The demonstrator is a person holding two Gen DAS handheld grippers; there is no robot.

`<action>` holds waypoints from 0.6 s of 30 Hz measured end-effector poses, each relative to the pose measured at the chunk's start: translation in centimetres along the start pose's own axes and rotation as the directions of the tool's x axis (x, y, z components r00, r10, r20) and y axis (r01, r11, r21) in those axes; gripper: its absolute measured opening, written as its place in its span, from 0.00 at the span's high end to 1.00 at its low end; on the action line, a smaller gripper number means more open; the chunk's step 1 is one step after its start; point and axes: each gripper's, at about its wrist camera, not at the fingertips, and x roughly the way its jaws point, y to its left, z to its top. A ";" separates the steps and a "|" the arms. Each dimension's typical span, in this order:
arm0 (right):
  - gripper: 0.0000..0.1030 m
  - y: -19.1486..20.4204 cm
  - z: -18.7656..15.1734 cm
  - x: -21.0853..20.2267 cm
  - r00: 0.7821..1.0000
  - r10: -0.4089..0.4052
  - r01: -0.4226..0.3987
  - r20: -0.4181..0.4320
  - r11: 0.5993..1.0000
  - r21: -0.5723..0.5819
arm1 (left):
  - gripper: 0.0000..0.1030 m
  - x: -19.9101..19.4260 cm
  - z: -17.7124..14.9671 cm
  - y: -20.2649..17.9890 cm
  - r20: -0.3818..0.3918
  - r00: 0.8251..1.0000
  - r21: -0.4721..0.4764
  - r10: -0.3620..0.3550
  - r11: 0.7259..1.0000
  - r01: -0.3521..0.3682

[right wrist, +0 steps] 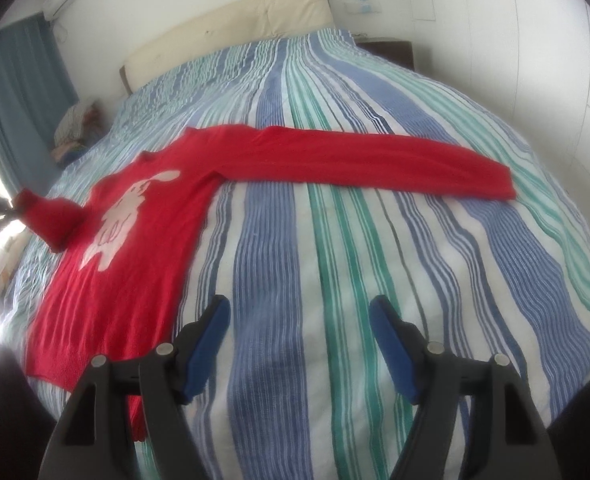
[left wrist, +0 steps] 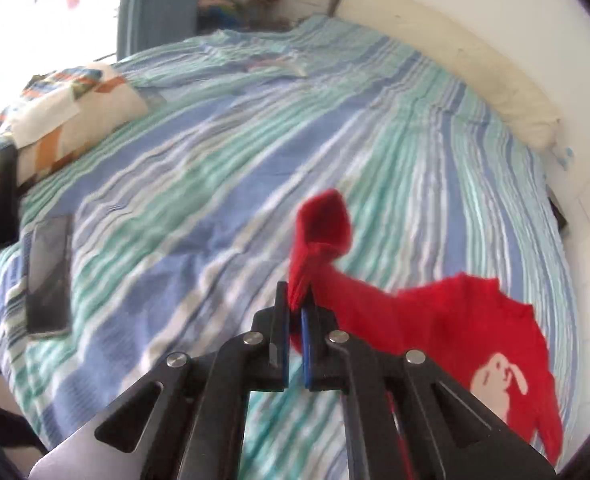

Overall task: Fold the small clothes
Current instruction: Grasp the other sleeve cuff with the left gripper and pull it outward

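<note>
A small red sweater point(right wrist: 135, 248) with a white animal print lies face up on the striped bed; it also shows in the left wrist view point(left wrist: 455, 320). One sleeve point(right wrist: 375, 152) lies stretched flat to the right. My left gripper point(left wrist: 295, 300) is shut on the other sleeve point(left wrist: 323, 220) near its cuff and holds it lifted off the bed; that raised sleeve shows at the left of the right wrist view point(right wrist: 51, 216). My right gripper point(right wrist: 299, 312) is open and empty, above bare bedsheet just right of the sweater's hem.
The bed point(right wrist: 375, 280) has a blue, green and white striped sheet and a cream headboard point(right wrist: 231, 28). A patterned pillow point(left wrist: 71, 108), a dark phone point(left wrist: 49, 276) and a black object point(left wrist: 3, 196) lie at the left. A nightstand point(right wrist: 387, 50) stands at the right.
</note>
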 end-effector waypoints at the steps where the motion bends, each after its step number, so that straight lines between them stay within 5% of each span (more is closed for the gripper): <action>1: 0.31 0.2 0.0 0.3 1.000 0.003 -0.003 -0.006 1.000 -0.003 | 0.97 0.5 0.0 1.9 -0.007 0.999 -0.029 0.038 0.999 -0.038; 7: 0.31 1.3 -0.5 1.1 0.999 0.011 -0.012 -0.032 0.999 -0.043 | 0.97 3.5 -2.4 7.0 -0.055 0.986 -0.091 0.156 0.983 -0.160; 12: 0.31 1.3 -0.8 1.4 0.999 0.002 -0.004 -0.047 0.999 -0.051 | 0.97 4.7 -4.9 9.4 -0.115 0.980 -0.190 0.159 0.965 -0.179; 18: 0.31 1.3 -1.0 1.9 0.998 -0.002 -0.002 -0.067 0.998 -0.058 | 0.97 6.7 -6.7 10.1 -0.167 0.967 -0.187 0.191 0.957 -0.221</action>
